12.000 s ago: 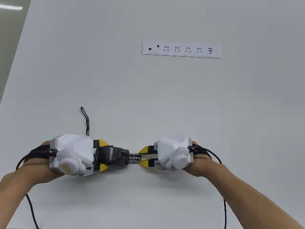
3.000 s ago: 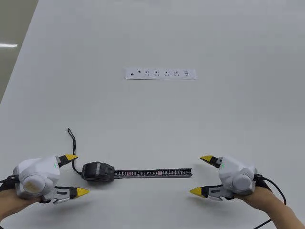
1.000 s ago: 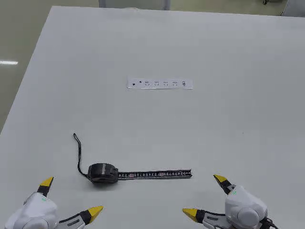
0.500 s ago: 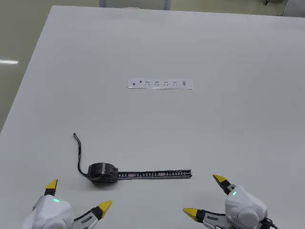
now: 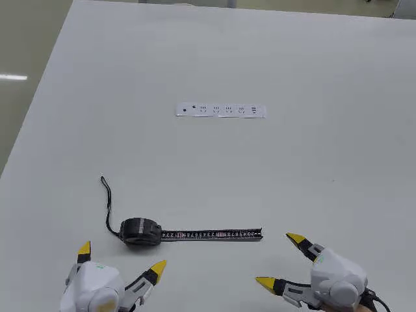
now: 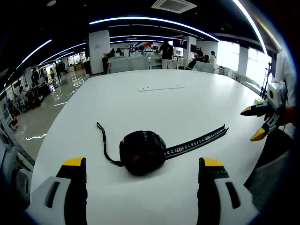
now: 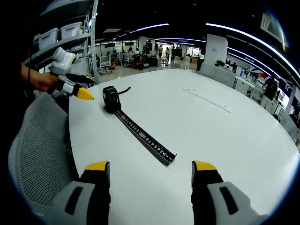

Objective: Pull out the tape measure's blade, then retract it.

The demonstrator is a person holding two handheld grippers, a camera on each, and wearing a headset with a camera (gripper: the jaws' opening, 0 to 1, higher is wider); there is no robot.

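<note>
Tape measure [image 5: 141, 231], black-cased, lies near the front edge of a wide white table [image 5: 273, 58], its blade [image 5: 211, 234] drawn out flat to the right. The left gripper [image 5: 121, 257] is poised just short of the case, the right gripper [image 5: 280, 260] near the blade's tip. Both have their yellow-tipped jaws spread wide, grasping and touching nothing. A white power strip [image 5: 221, 110] lies well beyond, mid-table. A thin black strap [image 5: 106, 201] trails from the case's left.
</note>
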